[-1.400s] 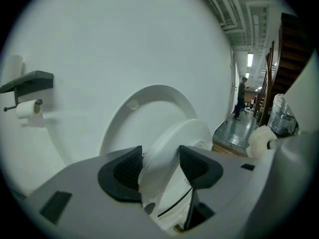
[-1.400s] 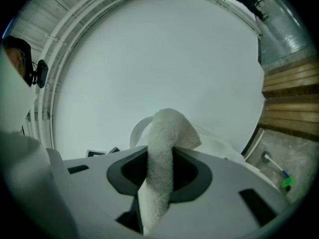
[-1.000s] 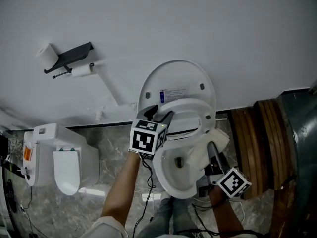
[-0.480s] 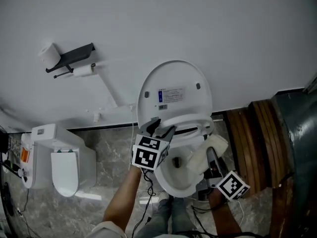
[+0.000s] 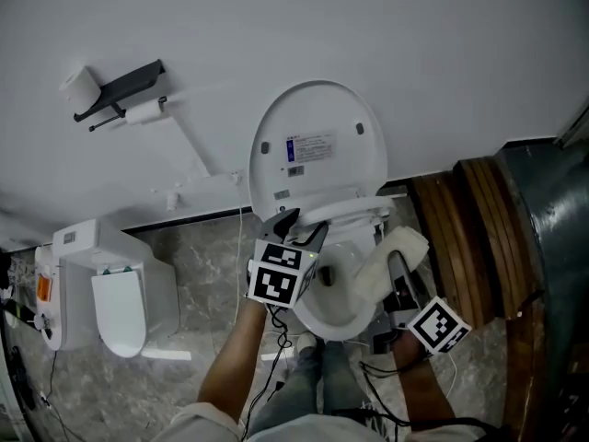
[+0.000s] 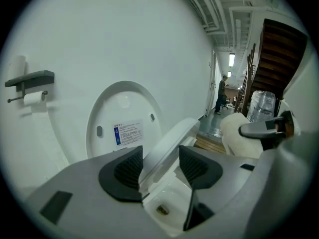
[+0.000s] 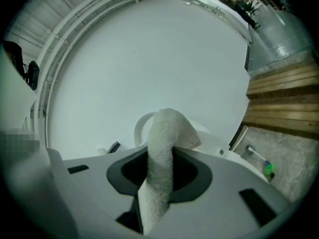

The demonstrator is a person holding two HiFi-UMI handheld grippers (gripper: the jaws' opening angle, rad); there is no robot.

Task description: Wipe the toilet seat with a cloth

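Head view: left gripper [image 5: 299, 226] at the half-raised toilet seat [image 5: 350, 212] over the toilet bowl [image 5: 317, 322], right gripper [image 5: 394, 273] with a white cloth [image 5: 385, 258] by the bowl's right rim; left gripper view: jaws pinching the seat's edge, a small brownish spot [image 6: 162, 210] in the bowl's bottom; right gripper view: jaws clamped on the cloth.

Grey left tool [image 5: 296, 226] and right tool [image 5: 398, 274], each with a black-and-white marker cube [image 5: 279, 280] and black ribbed pads [image 6: 128, 169]; black cables [image 5: 274, 341]; pale sleeve [image 5: 196, 423], grey trousers [image 5: 304, 389].
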